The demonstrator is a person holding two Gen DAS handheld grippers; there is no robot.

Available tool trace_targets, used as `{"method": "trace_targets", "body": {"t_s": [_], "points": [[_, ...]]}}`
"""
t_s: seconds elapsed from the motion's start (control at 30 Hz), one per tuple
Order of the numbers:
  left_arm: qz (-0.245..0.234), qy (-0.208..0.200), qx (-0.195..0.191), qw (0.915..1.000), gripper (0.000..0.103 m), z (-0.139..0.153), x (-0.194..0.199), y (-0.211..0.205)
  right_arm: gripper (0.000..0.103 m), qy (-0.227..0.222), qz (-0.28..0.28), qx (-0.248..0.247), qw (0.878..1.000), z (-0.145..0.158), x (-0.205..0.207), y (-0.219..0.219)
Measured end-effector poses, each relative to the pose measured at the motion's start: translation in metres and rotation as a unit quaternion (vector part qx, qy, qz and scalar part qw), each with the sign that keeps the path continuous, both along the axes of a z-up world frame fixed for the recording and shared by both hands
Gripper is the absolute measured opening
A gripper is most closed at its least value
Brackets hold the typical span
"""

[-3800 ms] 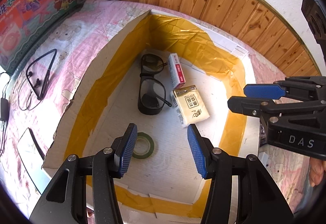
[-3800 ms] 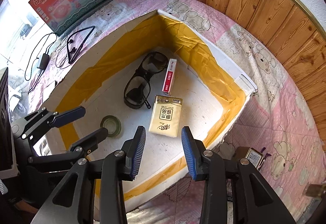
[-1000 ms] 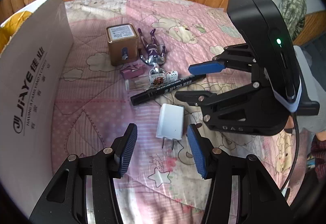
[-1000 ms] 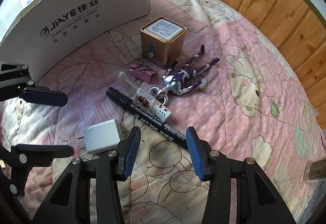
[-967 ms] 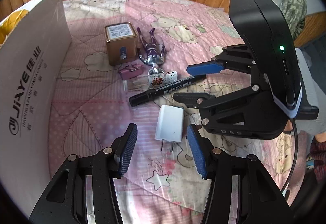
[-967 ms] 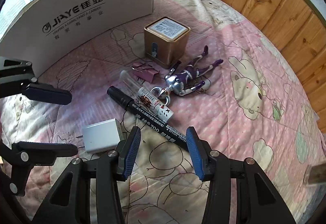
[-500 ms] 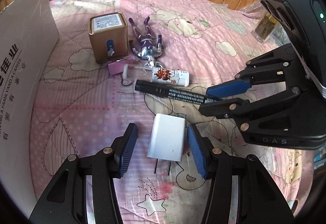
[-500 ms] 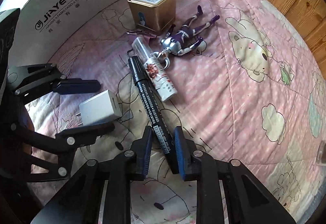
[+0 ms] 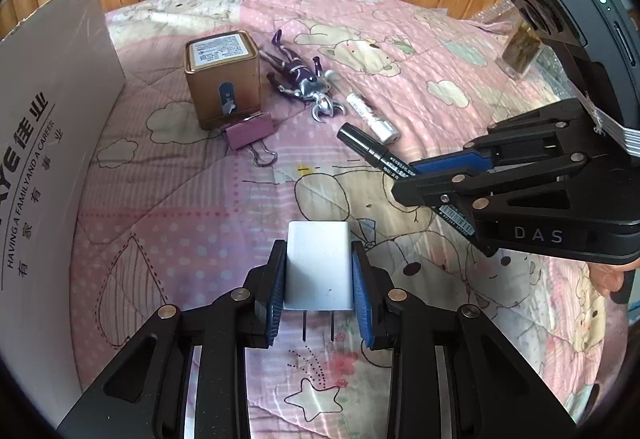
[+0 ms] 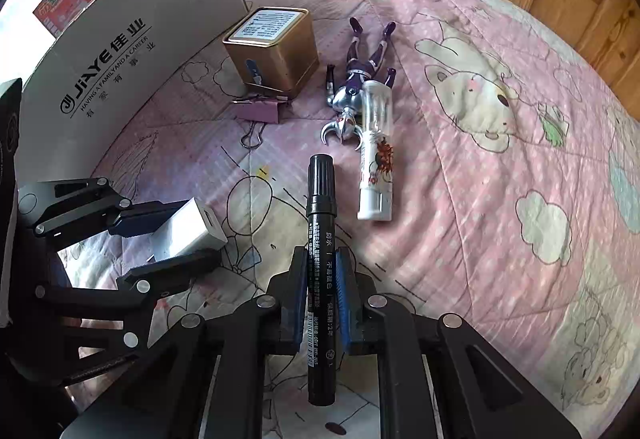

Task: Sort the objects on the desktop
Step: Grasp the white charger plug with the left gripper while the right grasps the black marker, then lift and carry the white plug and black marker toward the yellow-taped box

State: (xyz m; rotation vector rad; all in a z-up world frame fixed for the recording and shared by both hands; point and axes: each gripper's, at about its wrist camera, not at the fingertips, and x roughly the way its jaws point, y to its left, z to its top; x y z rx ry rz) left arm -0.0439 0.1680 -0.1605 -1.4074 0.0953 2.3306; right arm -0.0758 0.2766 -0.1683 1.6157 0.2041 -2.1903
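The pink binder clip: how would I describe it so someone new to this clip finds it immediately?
Start at the big white cardboard box standing on the pink quilt, then find the gold square tin beside it. The pink binder clip lies against the tin's base, wire handle pointing away. It is the only flat pink folded piece; its neighbours are a purple-and-silver action figure and a glue stick.

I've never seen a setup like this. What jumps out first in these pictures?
Two black tools, each gripping something over a pink cartoon quilt: the left tool squeezes a white charger, the right tool clamps a black marker. Behind lie a gold tin, a purple toy figure and a tall white cardboard box.
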Motion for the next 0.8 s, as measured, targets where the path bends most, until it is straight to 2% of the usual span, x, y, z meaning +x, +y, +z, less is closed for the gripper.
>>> {"method": "trace_targets", "body": {"t_s": [0.37,0.57,0.8], "points": [[0.024,-0.004,0.011,0.9996,0.031,0.023,0.008,-0.017,0.014,-0.026,-0.089,-0.096,0.991,0.01,0.024,0.018],[0.029,0.004,0.018,0.9994,0.031,0.039,0.016,-0.027,0.014,-0.023,-0.142,-0.133,0.981,0.013,0.047,0.023],[0.031,0.017,0.024,0.9991,0.031,0.057,0.03,-0.039,0.014,-0.004,-0.169,-0.148,0.974,0.02,0.069,0.016]]}}
